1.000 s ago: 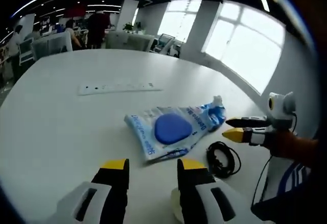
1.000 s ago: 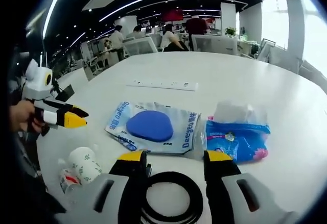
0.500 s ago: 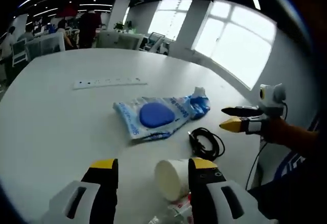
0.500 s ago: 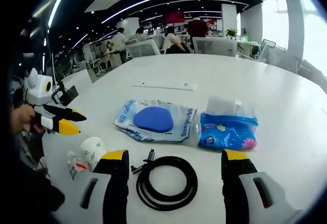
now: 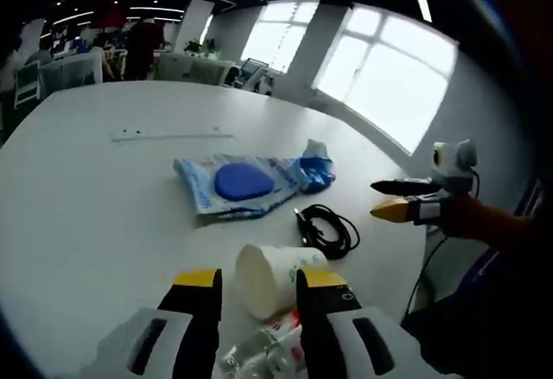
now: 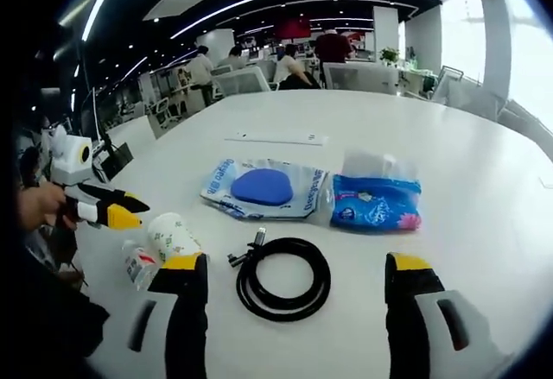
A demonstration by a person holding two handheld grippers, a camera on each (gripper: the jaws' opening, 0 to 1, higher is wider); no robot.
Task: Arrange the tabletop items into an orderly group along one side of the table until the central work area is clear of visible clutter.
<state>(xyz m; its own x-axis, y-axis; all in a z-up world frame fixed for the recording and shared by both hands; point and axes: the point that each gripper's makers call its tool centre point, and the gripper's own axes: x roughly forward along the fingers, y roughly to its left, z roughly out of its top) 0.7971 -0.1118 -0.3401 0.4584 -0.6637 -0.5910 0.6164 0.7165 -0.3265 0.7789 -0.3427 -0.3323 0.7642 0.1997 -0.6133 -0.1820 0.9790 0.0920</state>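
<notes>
Paper cup (image 5: 268, 277) lies on its side on the white table (image 5: 78, 198), mouth toward the left gripper (image 5: 256, 286), whose narrow jaws flank it. Right gripper (image 6: 294, 268) spread wide over coiled cable (image 6: 283, 278). Pouch (image 6: 263, 189) reads "Deeyeo".

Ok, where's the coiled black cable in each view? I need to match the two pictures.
Left gripper view: the black cable lies right of centre, above and right of the paper cup, below the blue tissue pack.
Right gripper view: the black cable lies low in the middle, between the gripper's wide-apart jaws.
Shared landmark: the clear bag with the blue pad, just beyond the cable in both.
</notes>
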